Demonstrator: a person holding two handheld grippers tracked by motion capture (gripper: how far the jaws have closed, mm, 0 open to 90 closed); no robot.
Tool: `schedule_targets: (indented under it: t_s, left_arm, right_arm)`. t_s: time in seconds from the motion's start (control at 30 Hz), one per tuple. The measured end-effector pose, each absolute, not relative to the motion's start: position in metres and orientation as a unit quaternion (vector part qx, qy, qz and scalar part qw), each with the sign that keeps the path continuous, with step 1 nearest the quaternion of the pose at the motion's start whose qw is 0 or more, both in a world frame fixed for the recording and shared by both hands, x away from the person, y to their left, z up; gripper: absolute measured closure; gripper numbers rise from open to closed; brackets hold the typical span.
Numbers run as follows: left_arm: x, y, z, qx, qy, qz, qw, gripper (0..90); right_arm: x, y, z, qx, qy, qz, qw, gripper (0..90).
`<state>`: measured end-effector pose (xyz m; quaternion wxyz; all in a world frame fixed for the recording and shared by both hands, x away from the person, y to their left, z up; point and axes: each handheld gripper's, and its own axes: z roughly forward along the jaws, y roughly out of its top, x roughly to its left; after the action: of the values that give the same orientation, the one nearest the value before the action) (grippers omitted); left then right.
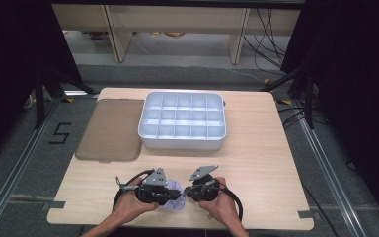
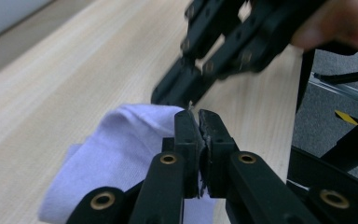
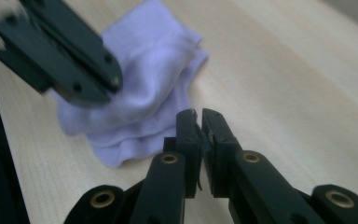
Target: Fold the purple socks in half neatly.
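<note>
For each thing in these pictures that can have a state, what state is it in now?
Lilac cloth: crumpled, lying on the table near its front edge, between the two grippers.
Compartment tray: uncovered, all compartments empty.
Brown lid: off, lying flat left of the tray.
Left gripper: shut, nothing between its fingers.
Right gripper: shut, nothing between its fingers.

Near edge: lilac cloth (image 1: 171,196) lies between left gripper (image 1: 176,195) and right gripper (image 1: 187,192)
Middle: bare table (image 1: 256,148), free passage
Far: white compartment tray (image 1: 182,140), brown lid (image 1: 109,129) block
</note>
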<state>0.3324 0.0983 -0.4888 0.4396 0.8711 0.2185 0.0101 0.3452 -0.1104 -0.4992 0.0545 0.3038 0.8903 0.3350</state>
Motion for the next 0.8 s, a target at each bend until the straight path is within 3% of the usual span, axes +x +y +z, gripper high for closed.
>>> schedule_targets:
  t_s: [0.13, 0.2, 0.27, 0.37, 0.53, 0.67, 0.8]
  left_arm:
    - [0.335, 0.099, -0.490, 0.874, 0.216, 0.011, 0.435, 83.5]
    - [0.334, 0.099, -0.489, 0.870, 0.220, 0.005, 0.442, 76.6]
    - [0.333, 0.100, -0.488, 0.862, 0.232, -0.001, 0.450, 64.0]
    - [0.332, 0.108, -0.476, 0.848, 0.241, -0.002, 0.472, 62.3]
    - [0.334, 0.129, -0.465, 0.835, 0.246, -0.005, 0.493, 63.7]
    - [0.334, 0.150, -0.474, 0.846, 0.253, 0.008, 0.469, 79.7]
    - [0.330, 0.150, -0.488, 0.854, 0.251, -0.006, 0.455, 83.5]
  right_arm:
    - [0.346, -0.116, -0.492, 0.321, 0.880, 0.345, 0.057, 85.7]
    - [0.346, -0.120, -0.489, 0.322, 0.878, 0.349, 0.063, 85.3]
    - [0.346, -0.121, -0.489, 0.328, 0.873, 0.355, 0.064, 85.1]
    - [0.347, -0.126, -0.483, 0.327, 0.870, 0.362, 0.067, 84.5]
    - [0.348, -0.128, -0.479, 0.323, 0.864, 0.380, 0.075, 84.3]
    - [0.345, -0.129, -0.470, 0.321, 0.863, 0.383, 0.077, 84.3]
    - [0.345, -0.124, -0.467, 0.311, 0.864, 0.388, 0.078, 84.5]
